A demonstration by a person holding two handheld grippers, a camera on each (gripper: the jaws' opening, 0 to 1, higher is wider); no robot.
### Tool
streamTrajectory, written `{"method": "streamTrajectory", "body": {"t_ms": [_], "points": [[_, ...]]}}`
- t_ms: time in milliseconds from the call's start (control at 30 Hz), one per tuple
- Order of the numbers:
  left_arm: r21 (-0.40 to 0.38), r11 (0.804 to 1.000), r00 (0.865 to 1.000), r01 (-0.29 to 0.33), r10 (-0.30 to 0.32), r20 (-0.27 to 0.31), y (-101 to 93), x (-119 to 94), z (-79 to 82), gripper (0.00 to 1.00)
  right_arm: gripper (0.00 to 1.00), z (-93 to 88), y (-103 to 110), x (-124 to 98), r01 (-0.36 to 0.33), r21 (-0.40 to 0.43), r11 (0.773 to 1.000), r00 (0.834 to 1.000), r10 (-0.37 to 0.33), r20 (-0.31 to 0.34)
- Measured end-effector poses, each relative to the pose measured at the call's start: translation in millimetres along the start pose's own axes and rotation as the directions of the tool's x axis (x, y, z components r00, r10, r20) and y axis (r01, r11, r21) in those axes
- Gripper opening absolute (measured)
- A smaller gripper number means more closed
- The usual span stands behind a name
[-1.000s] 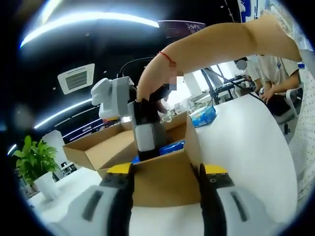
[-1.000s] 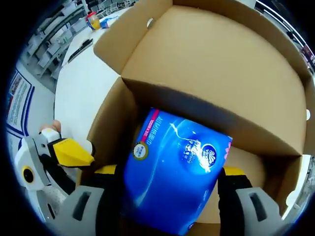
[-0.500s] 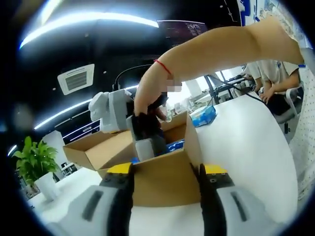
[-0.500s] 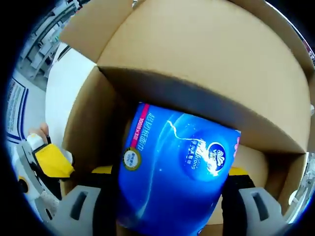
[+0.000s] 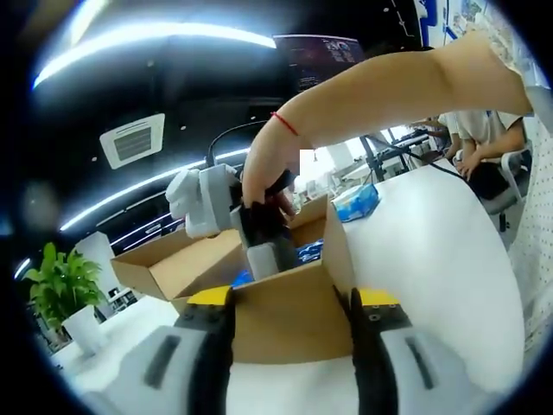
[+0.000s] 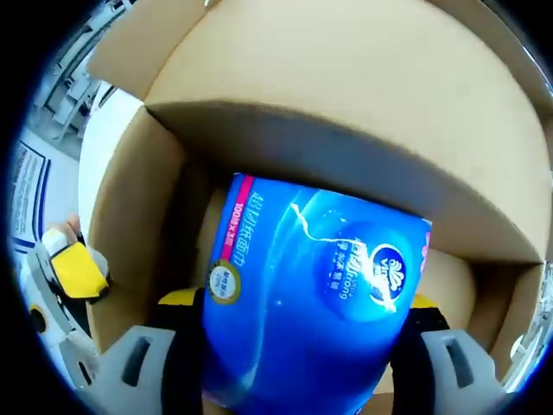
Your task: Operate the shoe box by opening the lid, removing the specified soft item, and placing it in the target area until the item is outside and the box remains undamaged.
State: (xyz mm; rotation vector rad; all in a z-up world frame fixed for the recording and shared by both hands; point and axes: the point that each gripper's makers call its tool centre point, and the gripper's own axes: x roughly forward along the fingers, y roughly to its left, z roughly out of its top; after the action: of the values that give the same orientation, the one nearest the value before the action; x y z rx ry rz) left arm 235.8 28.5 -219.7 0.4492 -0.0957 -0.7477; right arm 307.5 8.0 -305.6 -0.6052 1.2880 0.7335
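**Blue tissue pack clamped in my right claw, inside the open box**

In the right gripper view my right claw point(image 6: 298, 316) has its two jaws pressed against the left and right sides of the blue tissue pack point(image 6: 311, 303), which sits squarely between them and hides most of both. The pack is soft, glossy plastic wrap, rounded at the corners, with a pink strip of white print along its left edge, a small round gold seal near the lower left and a round white logo right of centre. It lies within the cardboard shoe box point(image 6: 346, 112), whose plain matte brown far wall and folded-out lid flap rise beyond it. The box's inner walls look smooth and uncreased from here.

In the left gripper view my left claw point(image 5: 289, 333) is spread wide, its yellow-tipped jaws standing on either side of the box's near wall point(image 5: 285, 311); I cannot tell whether they touch the card. Beyond that wall the person's hand point(image 5: 268, 173) holds the right claw's grey-white body down into the box, with a sliver of blue showing beside it. The box stands on a smooth white worktop point(image 5: 432, 251). A potted green plant point(image 5: 60, 290) sits far left, and a second blue pack point(image 5: 356, 203) lies on the worktop behind the box.
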Motion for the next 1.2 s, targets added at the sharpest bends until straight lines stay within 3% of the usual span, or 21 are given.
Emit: {"method": "streamTrajectory", "body": {"t_ms": [300, 600, 1000, 1200], "points": [[0.000, 1.000, 1.000, 0.002, -0.002, 0.002, -0.8, -0.7, 0.9, 0.55, 0.92, 9.0, -5.4, -0.8, -0.009, -0.025, 1.000, 1.000, 0.009, 0.013], [0.005, 1.000, 1.000, 0.002, -0.002, 0.002, -1.5, -0.6, 0.8, 0.55, 0.89, 4.6, -4.4, -2.2, -0.007, -0.020, 1.000, 0.998, 0.008, 0.060], [0.003, 1.000, 1.000, 0.005, -0.005, 0.004, -1.3, 1.1, -0.5, 0.55, 0.80, 6.1, -9.2, -6.2, -0.016, -0.004, 1.000, 1.000, 0.016, 0.026], [0.001, 1.000, 1.000, 0.007, -0.007, 0.006, -1.6, 1.7, -0.4, 0.55, 0.78, 8.6, -11.3, -10.1, -0.011, -0.009, 1.000, 0.999, 0.011, 0.039]]}}
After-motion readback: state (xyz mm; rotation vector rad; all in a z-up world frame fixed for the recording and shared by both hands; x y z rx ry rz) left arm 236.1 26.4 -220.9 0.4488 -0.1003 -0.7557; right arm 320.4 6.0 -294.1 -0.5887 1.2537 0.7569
